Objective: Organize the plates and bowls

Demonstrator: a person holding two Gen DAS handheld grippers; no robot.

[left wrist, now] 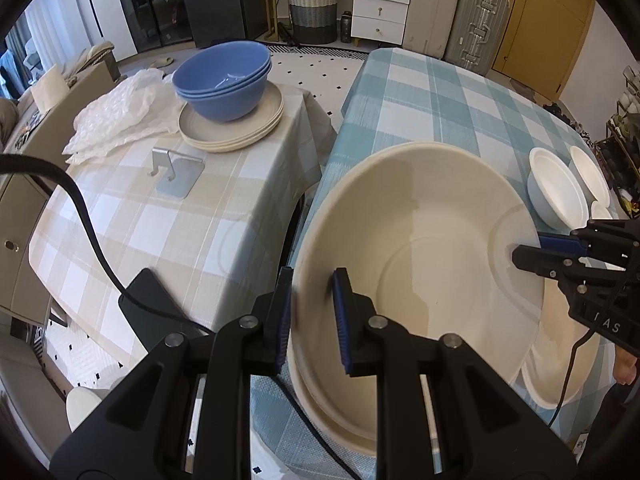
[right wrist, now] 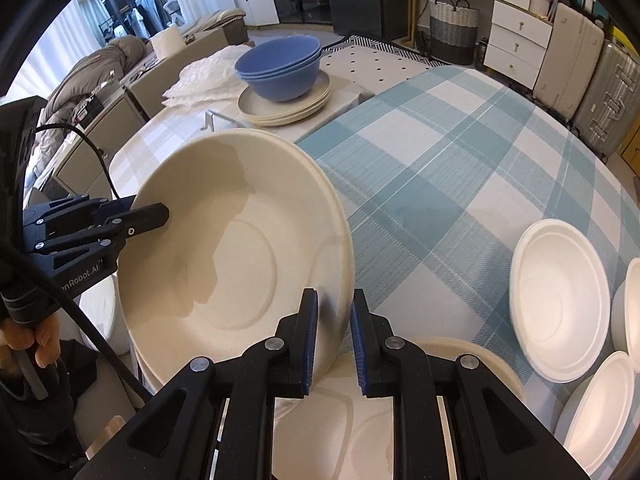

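A large cream plate [left wrist: 424, 248] is held tilted above the blue checked table [left wrist: 440, 96] by both grippers. My left gripper [left wrist: 314, 312] is shut on its left rim; it also shows in the right wrist view [right wrist: 160, 212]. My right gripper [right wrist: 335, 332] is shut on the opposite rim [right wrist: 340, 280]; it also shows in the left wrist view [left wrist: 520, 256]. More cream plates [right wrist: 384, 432] lie under it. Stacked blue bowls [left wrist: 224, 76] sit on a stack of cream plates [left wrist: 236, 128] on the beige checked table [left wrist: 168, 232]. White bowls [right wrist: 560, 300] stand at the right.
Crumpled bubble wrap [left wrist: 124, 116] and a metal bracket [left wrist: 176, 172] lie on the beige table. A gap [left wrist: 296, 216] separates the two tables. A basket [left wrist: 312, 8], drawers [left wrist: 380, 8] and suitcases [left wrist: 472, 28] stand behind.
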